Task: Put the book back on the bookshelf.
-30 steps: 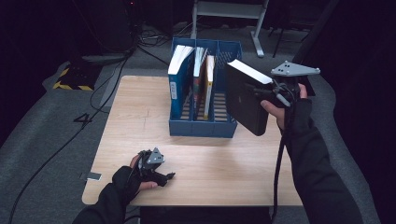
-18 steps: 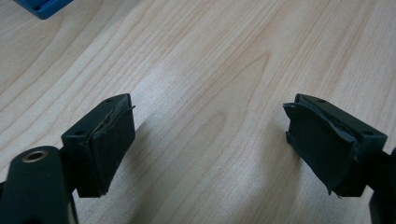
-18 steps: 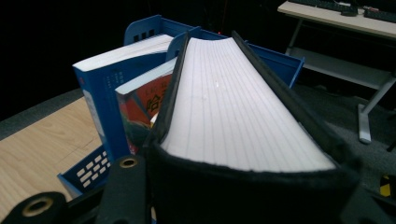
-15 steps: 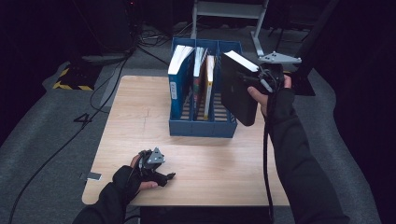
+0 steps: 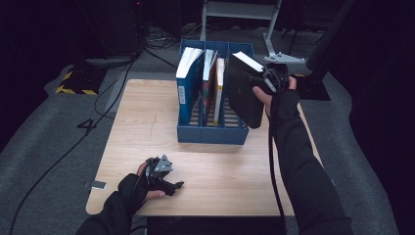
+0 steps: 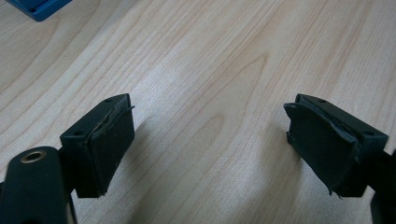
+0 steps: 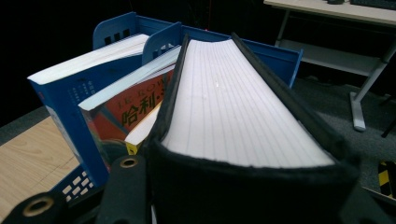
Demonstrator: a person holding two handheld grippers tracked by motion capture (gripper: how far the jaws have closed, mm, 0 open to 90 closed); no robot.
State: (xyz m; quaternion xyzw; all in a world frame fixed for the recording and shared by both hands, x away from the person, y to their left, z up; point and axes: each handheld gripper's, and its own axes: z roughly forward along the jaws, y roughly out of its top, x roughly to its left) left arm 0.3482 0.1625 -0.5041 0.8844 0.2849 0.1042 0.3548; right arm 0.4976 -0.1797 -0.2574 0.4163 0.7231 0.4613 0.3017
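Note:
A thick black book [image 5: 244, 90] with white page edges hangs tilted over the right end of the blue file rack [image 5: 210, 134], and my right gripper [image 5: 266, 81] is shut on its spine end. In the right gripper view the black book [image 7: 233, 107] runs away from the jaws toward the rack [image 7: 280, 51]. A blue book [image 7: 65, 98] and an orange book [image 7: 135, 107] stand in the rack's left and middle slots. My left gripper [image 5: 171, 186] rests on the wooden table [image 5: 132, 122] near its front left edge. Its jaws stand open, with bare wood [image 6: 210, 70] between them.
The rack stands at the table's far middle. A metal desk frame [image 5: 244, 10] and cables lie on the grey floor behind the table. A small light tag [image 5: 98, 185] sits by the front left corner.
My right hand has carried the black book leftward and a little down, from beside the rack to over its right end. The left gripper has stayed put.

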